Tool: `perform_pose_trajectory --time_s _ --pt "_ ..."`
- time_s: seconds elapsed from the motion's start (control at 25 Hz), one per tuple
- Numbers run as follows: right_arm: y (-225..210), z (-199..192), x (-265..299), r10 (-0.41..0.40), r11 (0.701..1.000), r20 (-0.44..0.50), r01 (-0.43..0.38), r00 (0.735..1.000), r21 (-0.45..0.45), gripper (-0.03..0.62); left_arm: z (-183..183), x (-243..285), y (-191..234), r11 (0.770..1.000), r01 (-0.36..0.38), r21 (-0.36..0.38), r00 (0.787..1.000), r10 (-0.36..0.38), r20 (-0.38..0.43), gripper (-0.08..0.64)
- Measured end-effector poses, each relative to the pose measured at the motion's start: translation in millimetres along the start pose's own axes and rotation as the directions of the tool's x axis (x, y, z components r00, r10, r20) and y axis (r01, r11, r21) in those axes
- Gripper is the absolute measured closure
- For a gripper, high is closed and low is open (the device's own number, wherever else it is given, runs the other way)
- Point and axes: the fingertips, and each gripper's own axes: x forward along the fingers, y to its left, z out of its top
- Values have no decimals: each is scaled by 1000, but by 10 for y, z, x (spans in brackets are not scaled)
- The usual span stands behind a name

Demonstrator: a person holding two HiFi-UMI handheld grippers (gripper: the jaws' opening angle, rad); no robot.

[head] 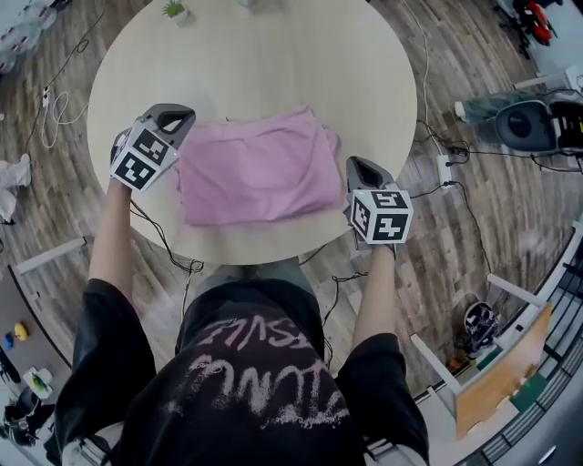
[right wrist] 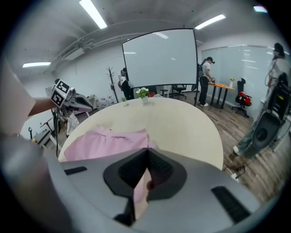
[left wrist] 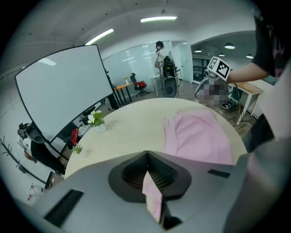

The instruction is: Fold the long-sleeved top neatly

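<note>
The top [head: 255, 173] lies flat mid-desk, folded to a rough rectangle. The left gripper [head: 178, 114] hangs just left of the top and the right gripper [head: 357, 165] just right of it. Both jaws are closed, and no cloth rises to either. Any further fold would likely call for reopening, pinching two matching corners alike and carrying them level so the edges meet. The round desk [head: 273, 64] is pale and smooth. Beyond the top stand a plant [head: 174, 9] and a screen [right wrist: 159, 57]. The wood floor [head: 437, 264] carries cables [head: 56, 109].

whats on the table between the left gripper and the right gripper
The folded pink top lies flat on the round table between the left gripper and the right gripper; the head view shows this best.
</note>
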Motion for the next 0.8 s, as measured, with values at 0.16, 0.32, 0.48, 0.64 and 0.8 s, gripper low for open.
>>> perform_pose_trajectory --time_s 0.16,0.32,0.48,0.64,0.8 --pt "68 -319 -250 -25 992 14 23 1000 123 586 403 32 -155 994 62 92 996 -68 64 548" --pt "153 -607 -355 -26 977 21 21 999 213 586 817 167 -390 965 138 222 984 -160 84 548" --pt "175 -816 -296 -4 949 27 -5 1000 317 550 1096 411 -699 908 229 351 965 -260 44 548" --pt "113 -868 -203 8 918 42 -24 999 396 449 1342 727 -913 824 277 494 952 -305 -25 548" --pt "120 -945 -103 56 894 21 -59 998 444 376 1550 987 -1250 723 374 581 906 -418 -63 519"
